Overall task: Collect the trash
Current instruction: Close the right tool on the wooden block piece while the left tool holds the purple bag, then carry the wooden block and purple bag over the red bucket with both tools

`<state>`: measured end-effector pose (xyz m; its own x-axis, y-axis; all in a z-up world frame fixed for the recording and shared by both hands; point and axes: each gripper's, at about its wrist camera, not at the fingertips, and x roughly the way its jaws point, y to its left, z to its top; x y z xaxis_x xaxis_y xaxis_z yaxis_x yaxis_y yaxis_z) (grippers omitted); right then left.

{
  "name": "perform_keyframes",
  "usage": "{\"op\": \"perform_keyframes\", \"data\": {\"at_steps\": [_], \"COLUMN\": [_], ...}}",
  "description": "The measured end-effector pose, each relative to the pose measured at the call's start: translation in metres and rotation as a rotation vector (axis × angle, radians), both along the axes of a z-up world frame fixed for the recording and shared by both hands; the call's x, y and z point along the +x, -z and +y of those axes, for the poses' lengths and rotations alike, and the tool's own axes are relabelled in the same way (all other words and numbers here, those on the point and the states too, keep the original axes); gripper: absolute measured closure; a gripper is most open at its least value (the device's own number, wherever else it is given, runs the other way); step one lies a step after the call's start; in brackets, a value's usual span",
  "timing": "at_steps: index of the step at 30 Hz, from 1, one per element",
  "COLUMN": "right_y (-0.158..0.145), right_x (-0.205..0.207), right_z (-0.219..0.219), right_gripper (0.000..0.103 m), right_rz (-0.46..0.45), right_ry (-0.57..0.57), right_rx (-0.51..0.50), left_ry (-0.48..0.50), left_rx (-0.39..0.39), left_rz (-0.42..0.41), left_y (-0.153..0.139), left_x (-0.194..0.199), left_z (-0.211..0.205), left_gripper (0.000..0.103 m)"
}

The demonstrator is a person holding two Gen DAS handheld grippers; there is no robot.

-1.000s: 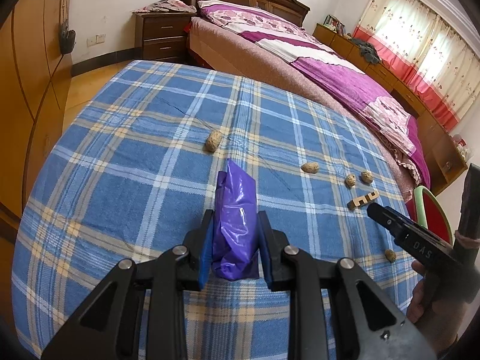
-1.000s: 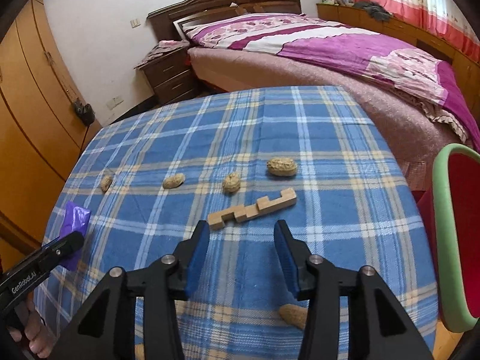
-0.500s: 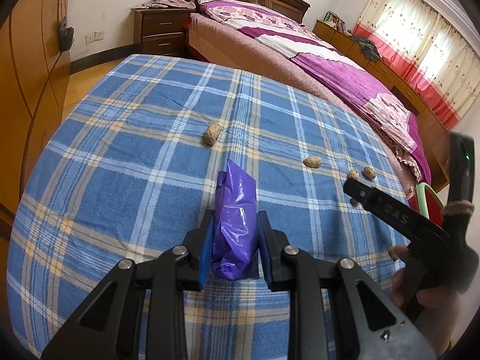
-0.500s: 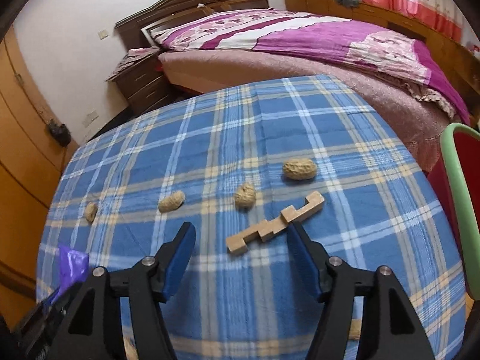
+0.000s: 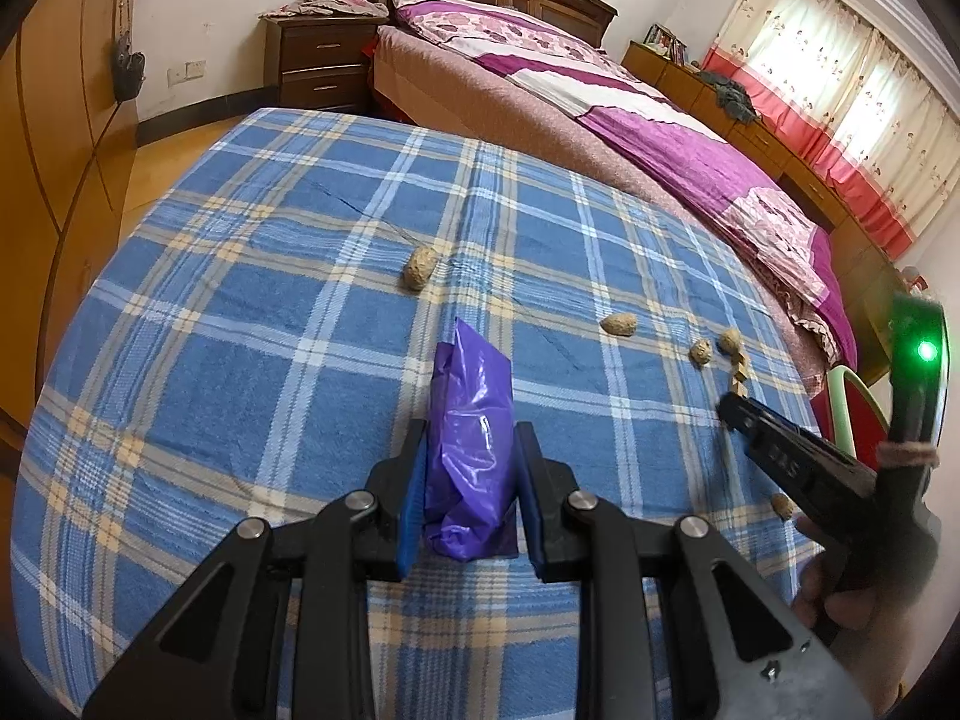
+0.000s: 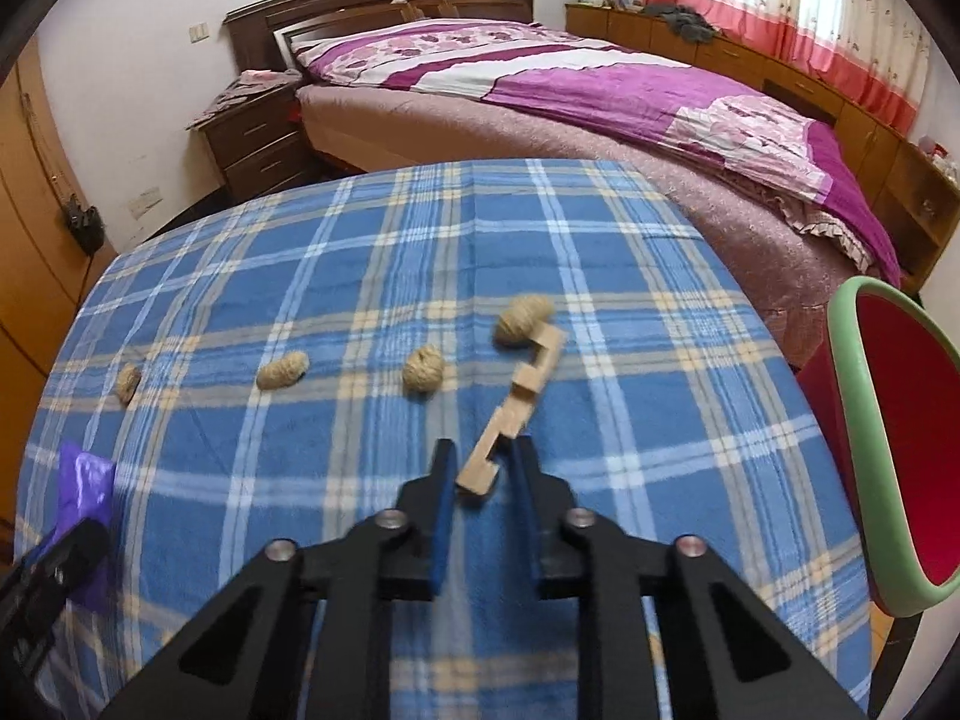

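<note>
Two grippers are mine, one in each hand. My left gripper [image 5: 471, 480] is clenched on one purple plastic bag [image 5: 471, 438], crinkled and glossy, standing upright between the blue pads with its lower end on the table [image 5: 240, 312]. My right gripper [image 6: 483, 516] has just been closing, and its blue pads now sit against the near end of one wooden puzzle piece [image 6: 516, 402], a pale notched bar with stepped blocks; the picture is blurred there, but the piece is clamped between the jaws and runs away from them, up and to the right.

Four peanut shells [image 6: 282, 370] lie beyond that gripper in a loose row across the checked cloth: the far end of the wooden piece touches the rightmost one [image 6: 521, 319], a rounder one [image 6: 423, 370] lies just left of the bar, and the last [image 6: 128, 382] lies towards the left edge. They are tan, rough and lumpy. From the left wrist view a fifth shell [image 5: 782, 505] shows close under my right gripper. The table wears a woven blue plaid cloth with cream and white lines. One red bin with a green rim [image 6: 852, 420] stands at the table's right edge. Behind it is a bed [image 6: 600, 96] with a purple floral quilt.
</note>
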<state>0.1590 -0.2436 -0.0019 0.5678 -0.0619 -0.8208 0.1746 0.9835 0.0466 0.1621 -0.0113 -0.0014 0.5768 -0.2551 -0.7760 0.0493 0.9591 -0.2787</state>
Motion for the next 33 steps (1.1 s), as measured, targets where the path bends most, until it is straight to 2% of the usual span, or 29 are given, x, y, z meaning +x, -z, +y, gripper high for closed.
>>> {"op": "perform_keyframes", "data": {"at_steps": [7, 22, 33], "right_y": [-0.002, -0.043, -0.081], "right_x": [-0.026, -0.083, -0.126], "right_z": [-0.019, -0.030, -0.053], "right_gripper": [0.088, 0.091, 0.091], "right_rz": [-0.026, -0.172, -0.283], "right_ry": [-0.045, -0.106, -0.074], "right_rx": [0.136, 0.223, 0.227], "left_ry": [0.020, 0.083, 0.190], "left_rx": [-0.002, -0.005, -0.010], "left_rz": [-0.014, -0.052, -0.095], "left_y": [-0.007, -0.028, -0.054], "left_x": [-0.006, -0.026, -0.046], "left_z": [-0.006, -0.032, -0.067], "left_gripper": [0.076, 0.076, 0.076]}}
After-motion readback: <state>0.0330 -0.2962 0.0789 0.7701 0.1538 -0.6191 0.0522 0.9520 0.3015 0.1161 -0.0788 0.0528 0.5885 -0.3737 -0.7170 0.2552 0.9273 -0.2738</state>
